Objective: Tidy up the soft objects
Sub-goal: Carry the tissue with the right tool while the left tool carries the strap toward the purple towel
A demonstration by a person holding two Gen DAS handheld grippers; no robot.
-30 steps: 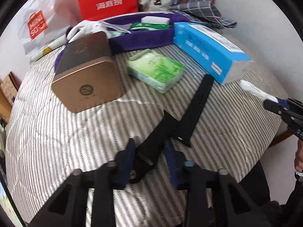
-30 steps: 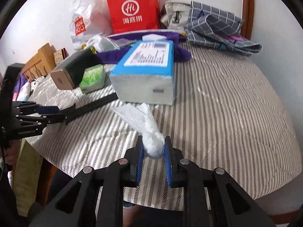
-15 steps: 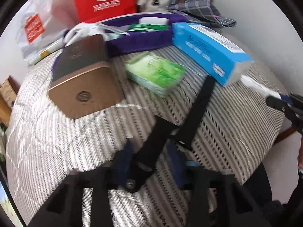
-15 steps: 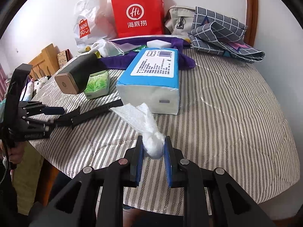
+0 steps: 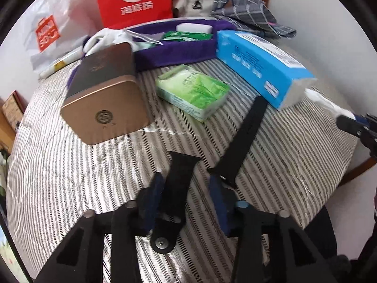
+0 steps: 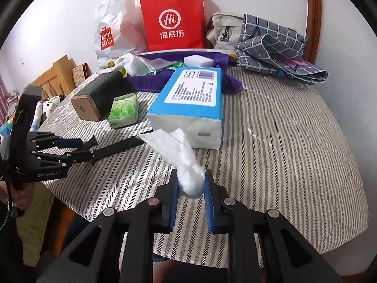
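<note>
while the right gripper [image 6: 190, 184] pinches a crumpled white tissue [image 6: 186, 162] above the striped quilt [image 6: 294, 153] | left gripper [image 5: 186, 193] jaws bracket a black rubber strap [image 5: 175, 188], grip unclear | step: carrying | next: probably purple fabric tray [image 5: 179, 52]

Striped bed [image 6: 294, 141] w/ tissue pack [image 6: 188, 103], box [image 5: 103, 99]

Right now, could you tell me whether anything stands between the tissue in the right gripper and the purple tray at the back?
Yes. The blue tissue pack lies directly between the white tissue in the right gripper and the purple tray.
</note>
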